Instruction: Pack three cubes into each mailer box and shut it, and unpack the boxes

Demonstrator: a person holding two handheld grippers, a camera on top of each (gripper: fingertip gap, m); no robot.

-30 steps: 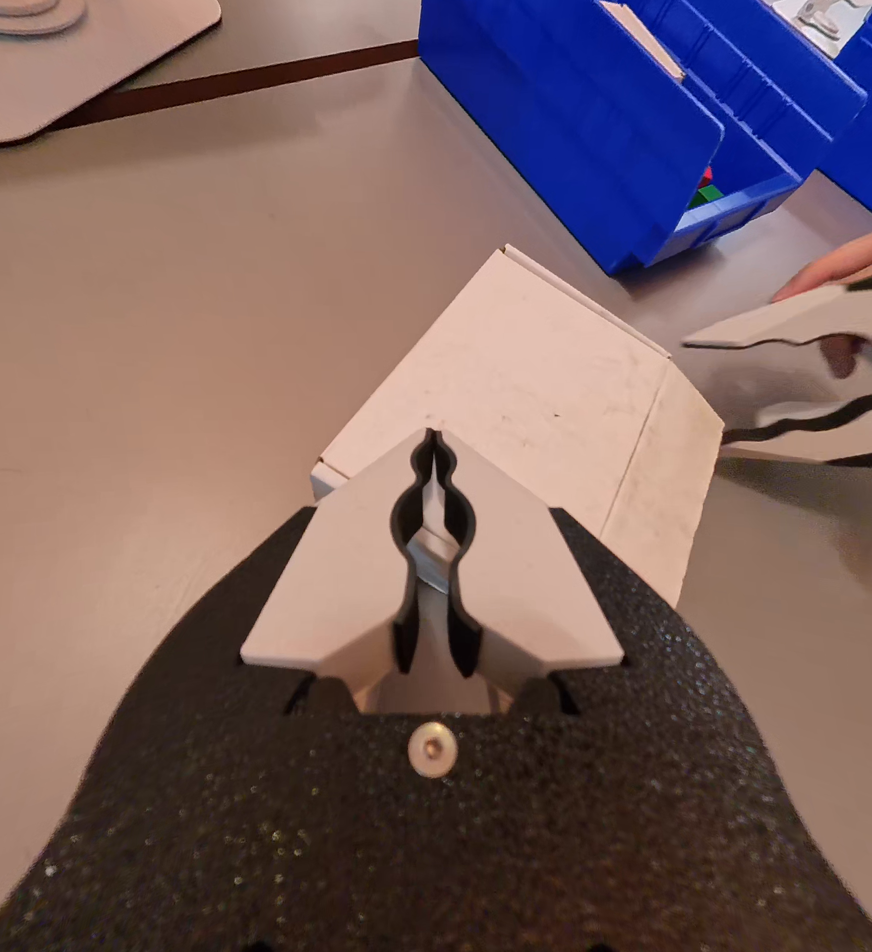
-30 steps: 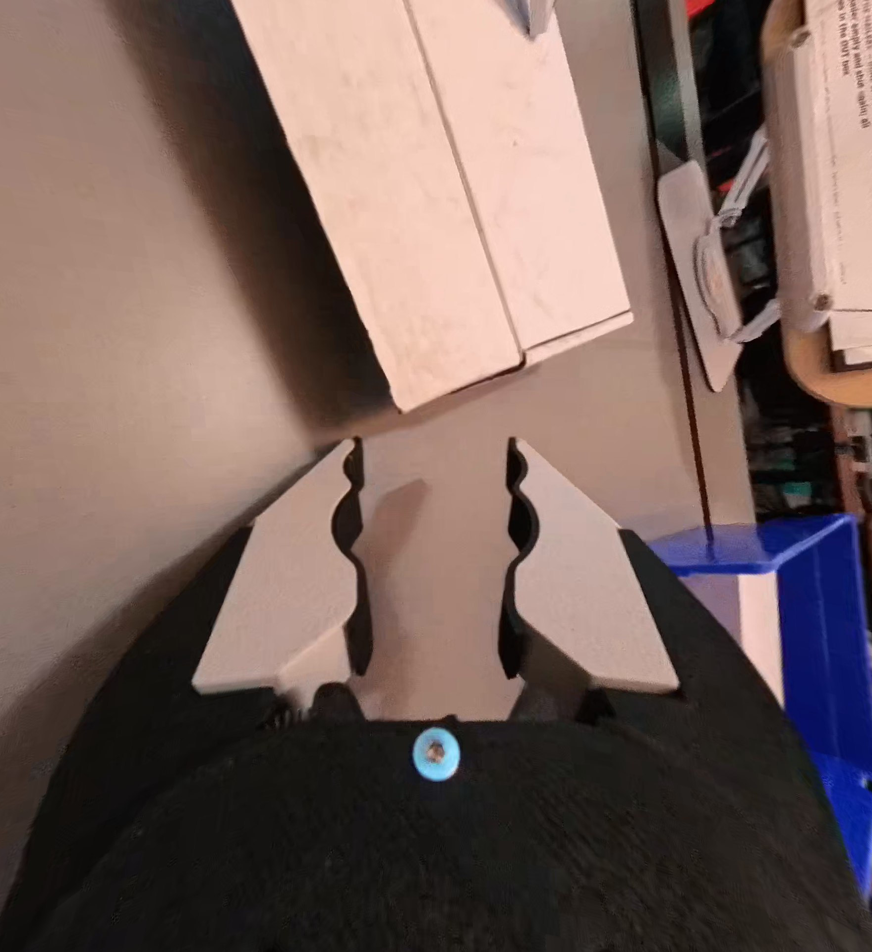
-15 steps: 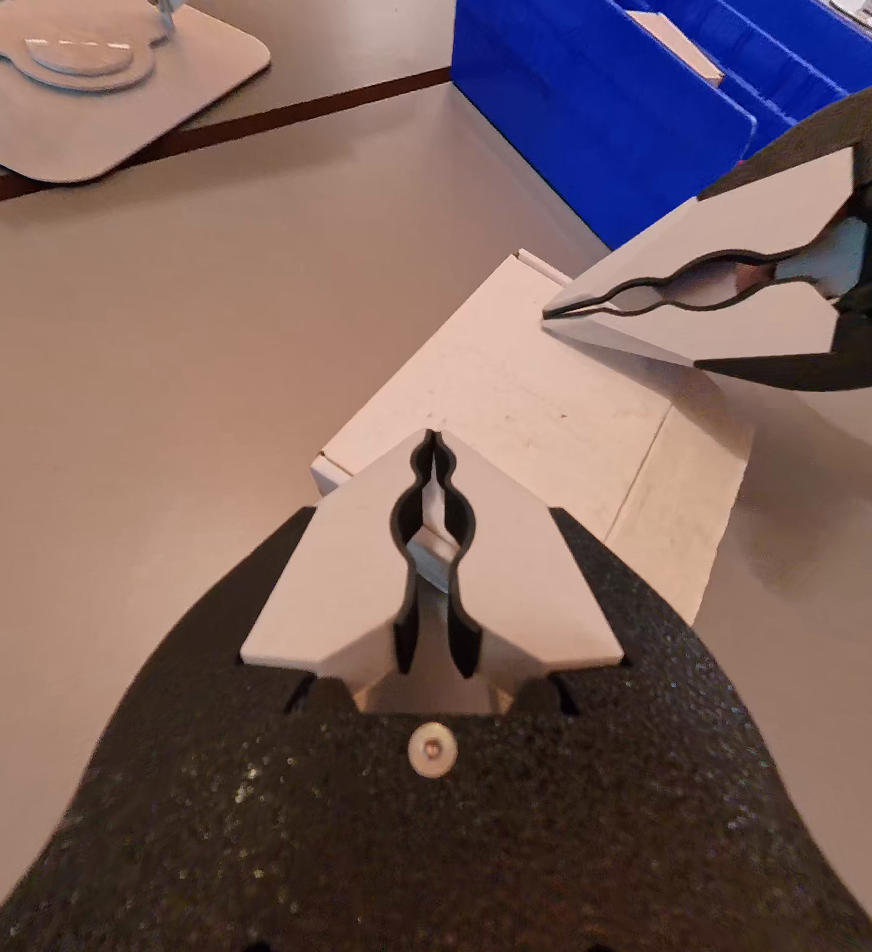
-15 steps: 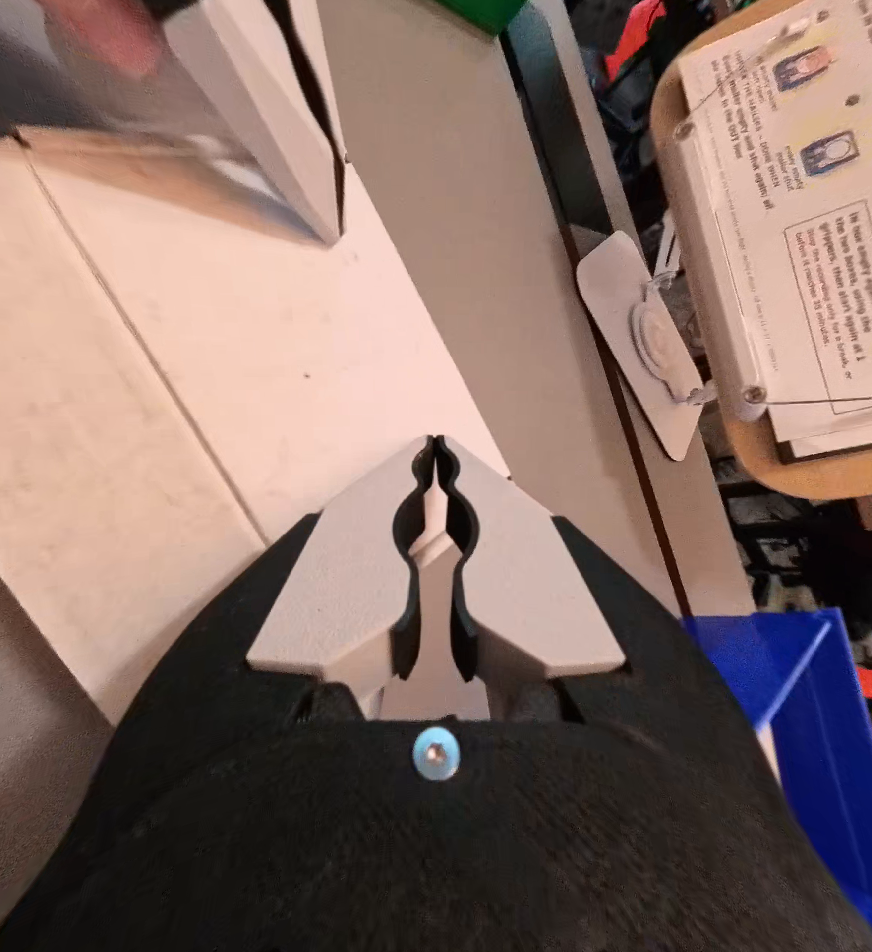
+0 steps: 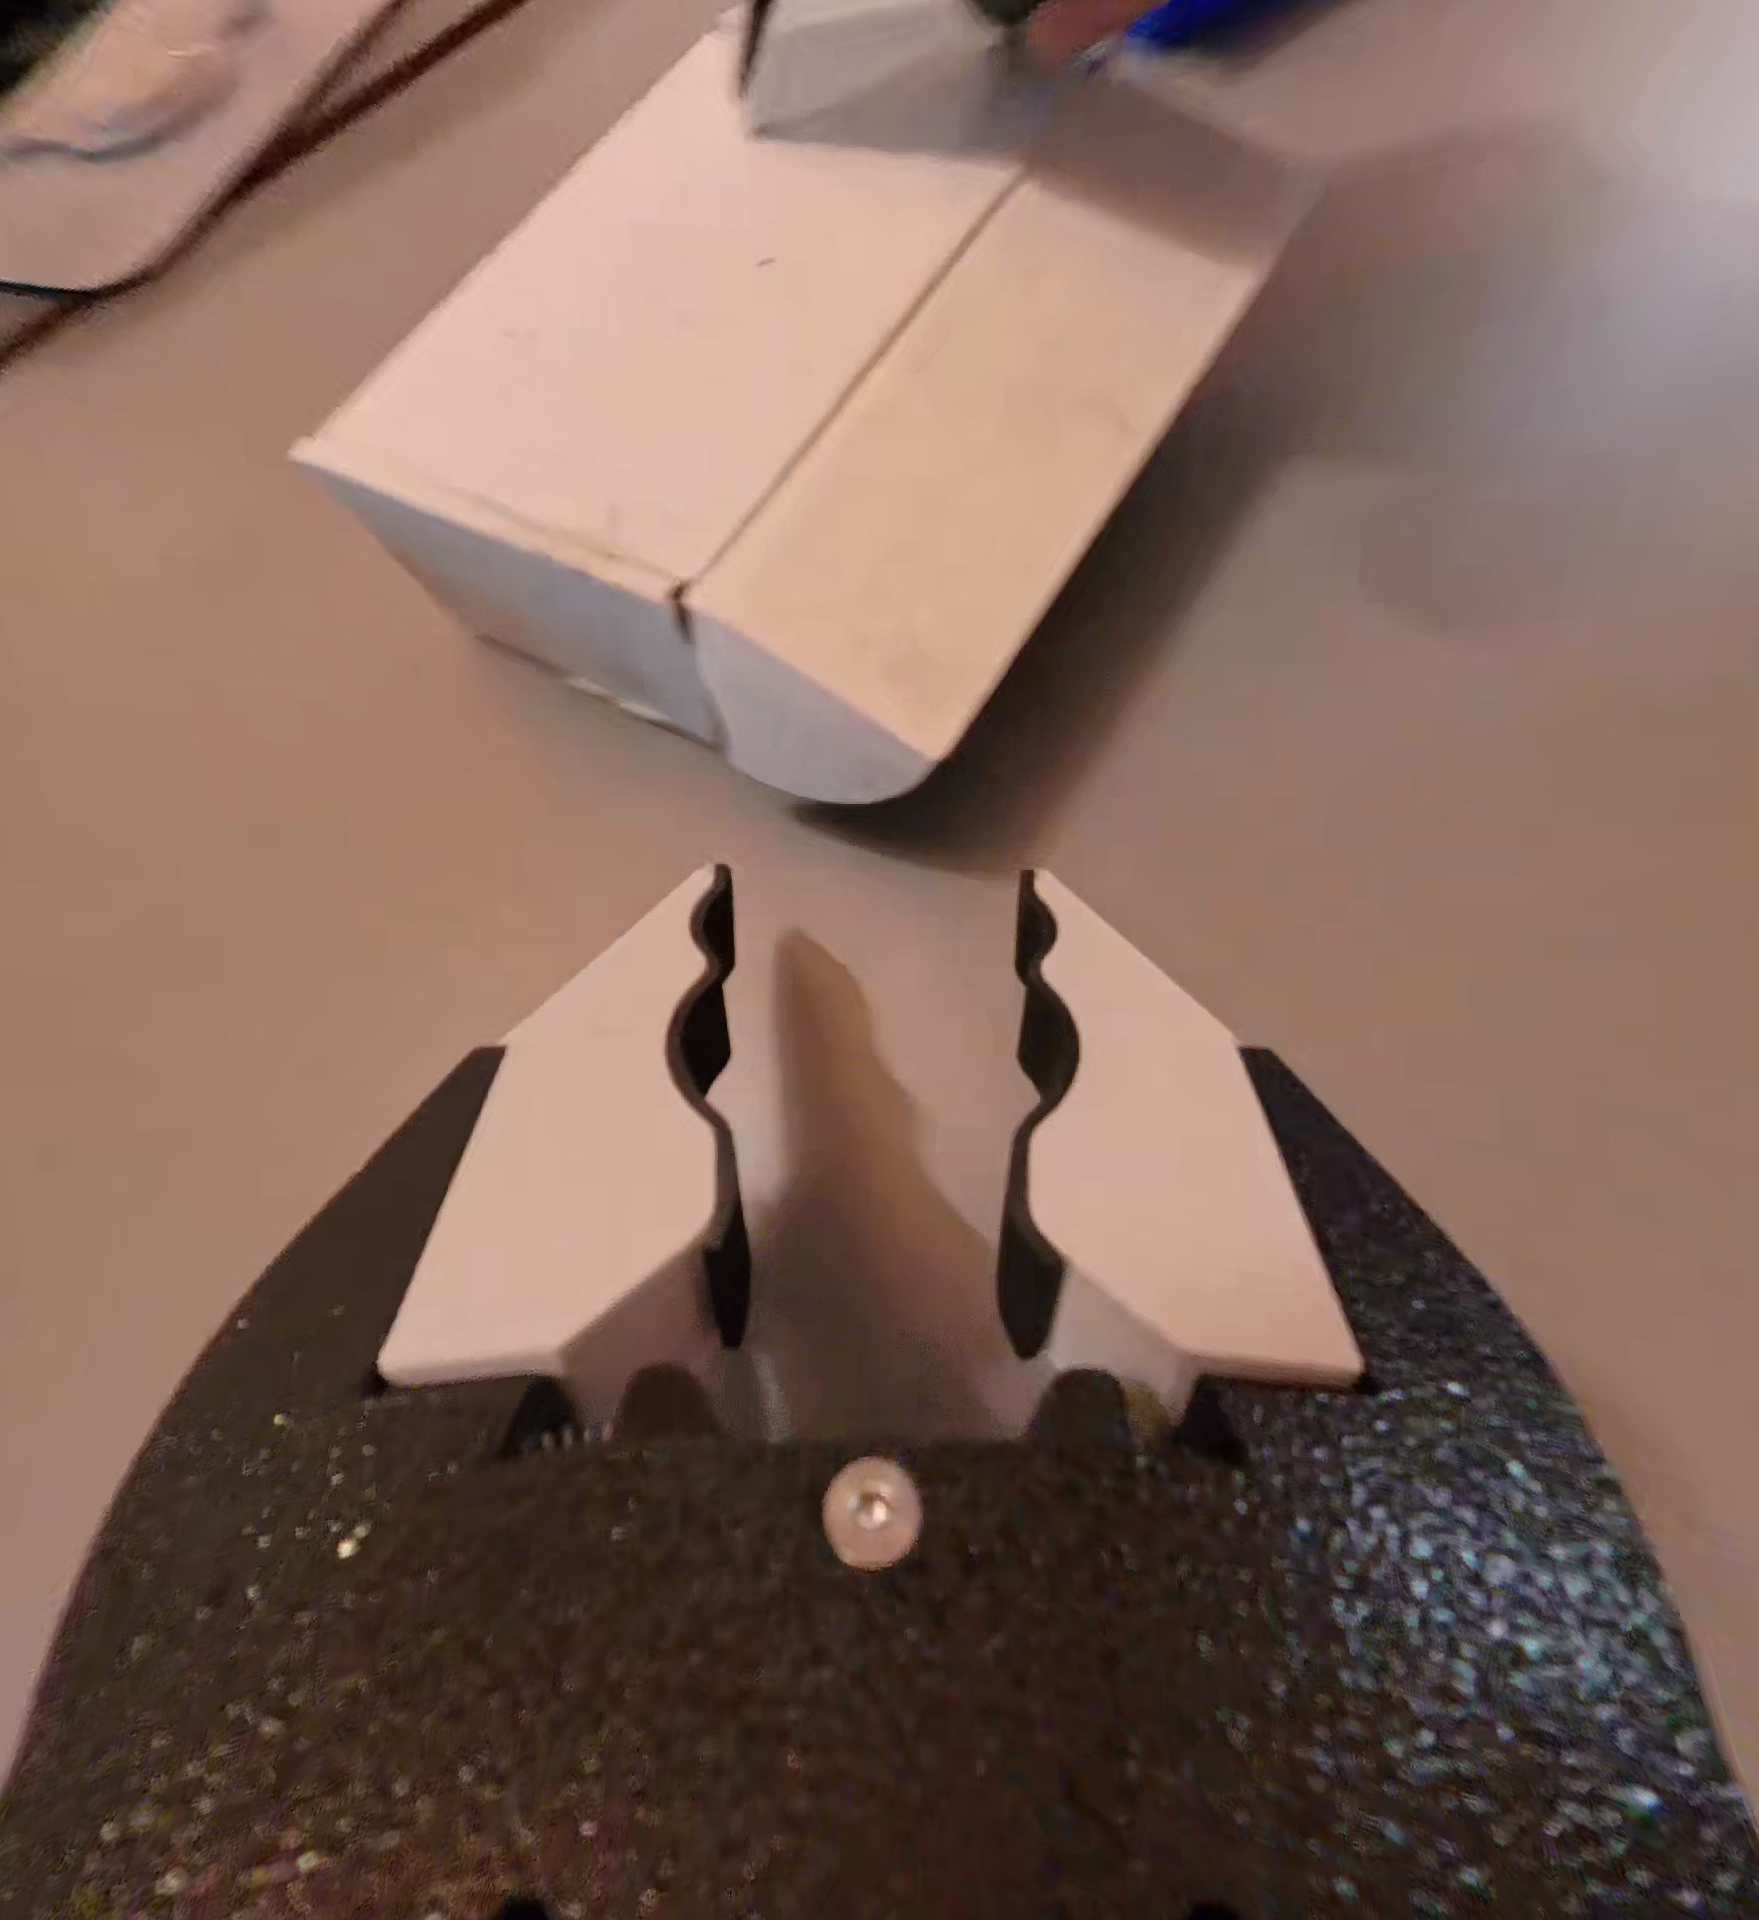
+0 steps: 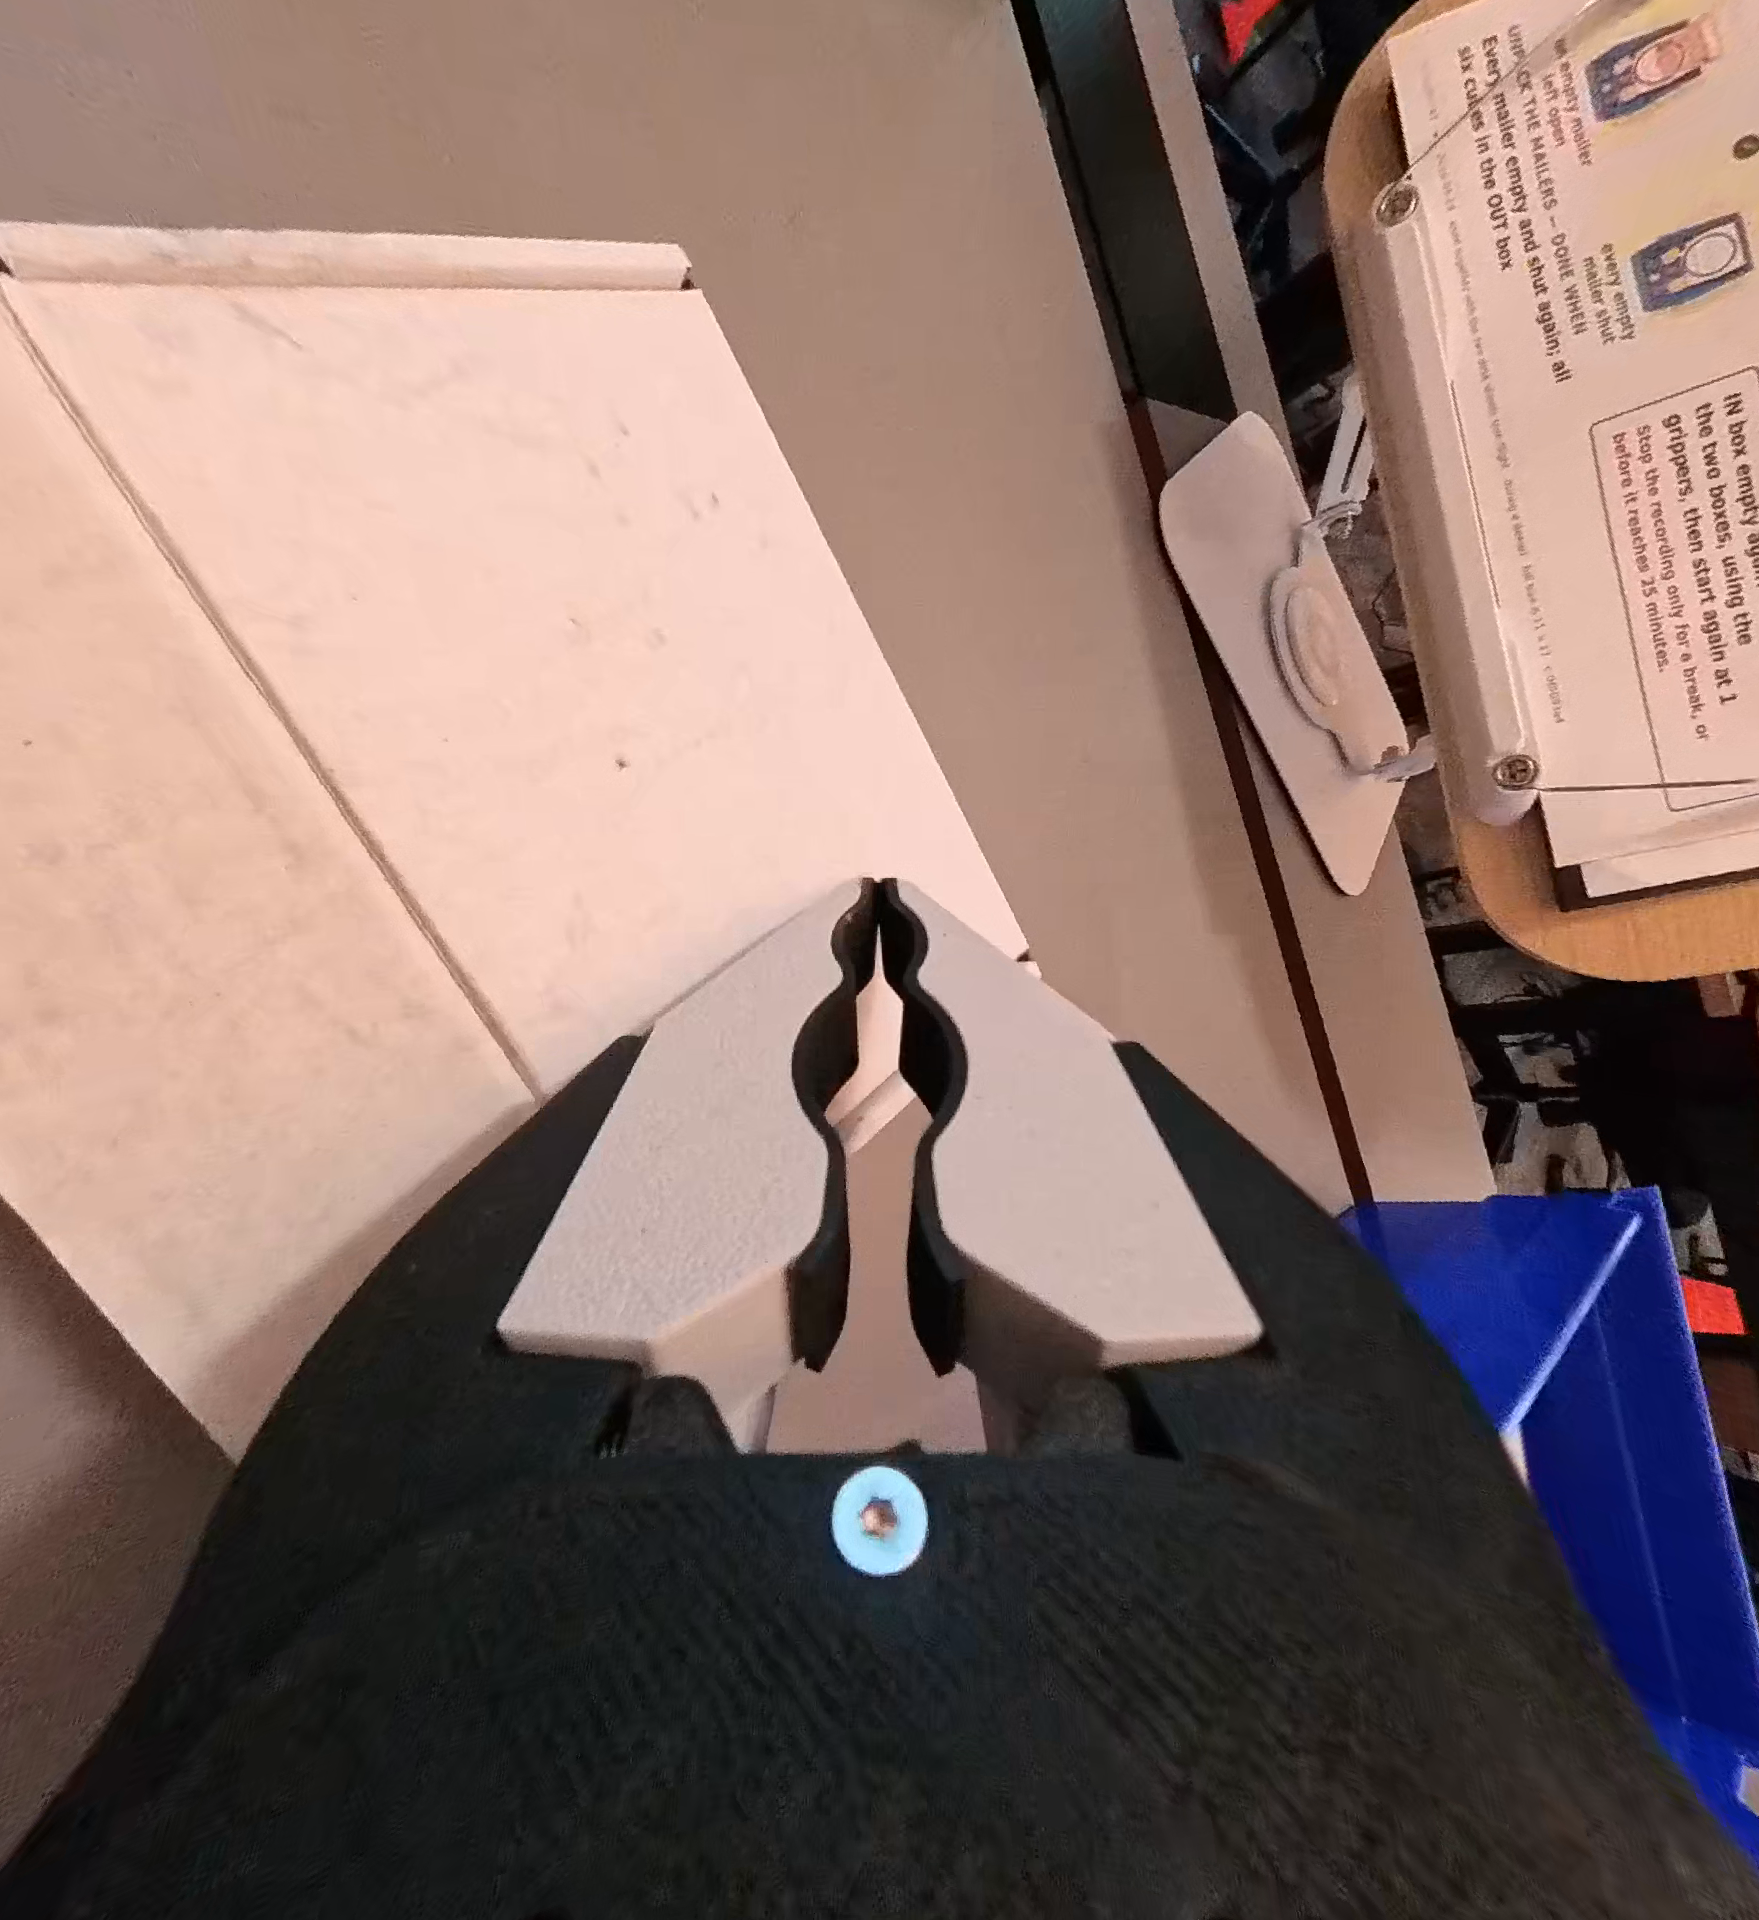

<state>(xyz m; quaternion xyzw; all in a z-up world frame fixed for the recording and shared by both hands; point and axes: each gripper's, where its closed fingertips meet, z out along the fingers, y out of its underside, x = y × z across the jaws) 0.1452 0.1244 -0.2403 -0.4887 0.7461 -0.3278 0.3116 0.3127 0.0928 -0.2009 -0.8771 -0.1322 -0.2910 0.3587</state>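
Note:
A white mailer box [image 5: 709,343] lies on the grey-brown table, lid down. Its front flap slopes off to the right, and a rounded side ear shows at the near end. My left gripper [image 5: 875,883] is open and empty, a short way in front of the box's near end, not touching it. My right gripper [image 6: 877,888] is shut, with its tips over the box lid [image 6: 439,623] near a corner. In the left wrist view it shows blurred at the box's far end [image 5: 854,73]. No cubes are in view.
A blue bin [image 6: 1581,1403] stands to the right of the right gripper. Past the table edge are a white plate-like stand [image 6: 1280,644] and a board with a printed sheet [image 6: 1633,416]. A blurred white plate [image 5: 44,177] lies far left.
My left gripper has opened and drawn back from the box. My right gripper shut and moved onto the lid, where it stays.

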